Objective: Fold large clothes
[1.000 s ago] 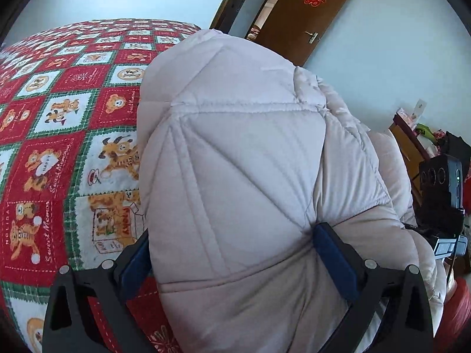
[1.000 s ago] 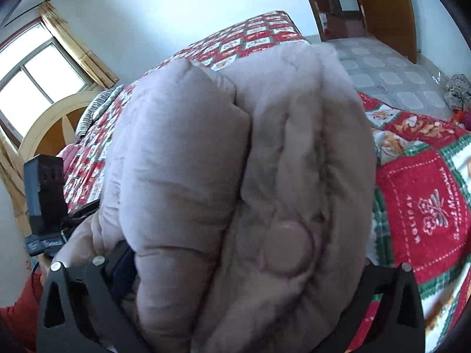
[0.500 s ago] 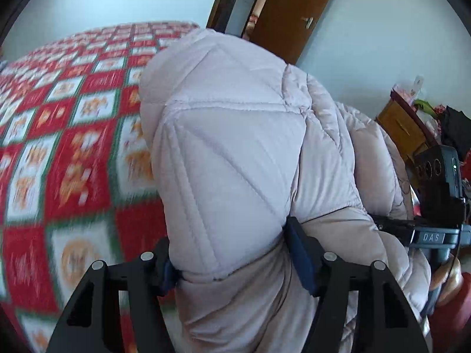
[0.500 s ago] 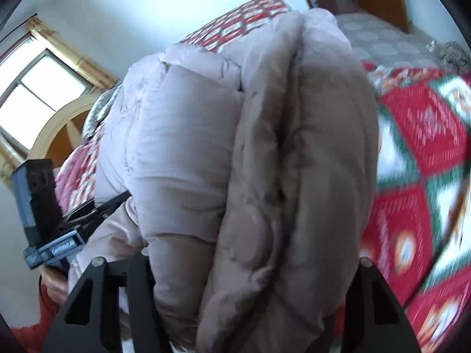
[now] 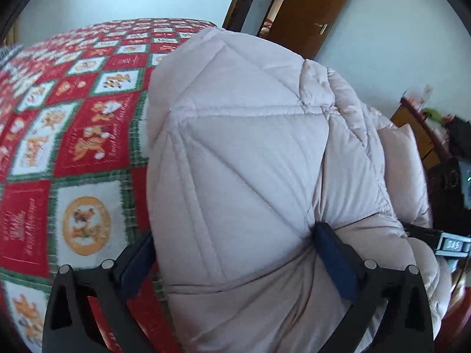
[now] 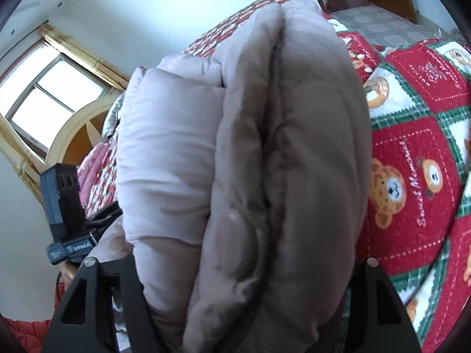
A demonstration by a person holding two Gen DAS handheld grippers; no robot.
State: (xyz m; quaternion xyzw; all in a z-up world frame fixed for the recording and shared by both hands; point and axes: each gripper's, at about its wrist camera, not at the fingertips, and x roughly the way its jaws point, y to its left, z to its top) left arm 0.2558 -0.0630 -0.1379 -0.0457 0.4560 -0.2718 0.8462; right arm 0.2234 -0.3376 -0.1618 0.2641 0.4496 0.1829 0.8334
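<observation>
The folded pale quilted coat [image 5: 250, 176] stands bunched over the red patchwork bedspread [image 5: 73, 123]. The left gripper [image 5: 235, 259] clamps its near edge, blue pads pressing in while the jaws ease wider. The right gripper [image 6: 250, 279] also clamps the bundle, jaws likewise widening.

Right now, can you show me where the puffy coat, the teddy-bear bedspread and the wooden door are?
Puffy coat [image 5: 250, 161]: left wrist view, on its quilted top panel.
Teddy-bear bedspread [image 6: 412, 182]: right wrist view, on a red square beside a bear.
Wooden door [image 5: 312, 8]: left wrist view, on its brown panel below the red ornament.
</observation>
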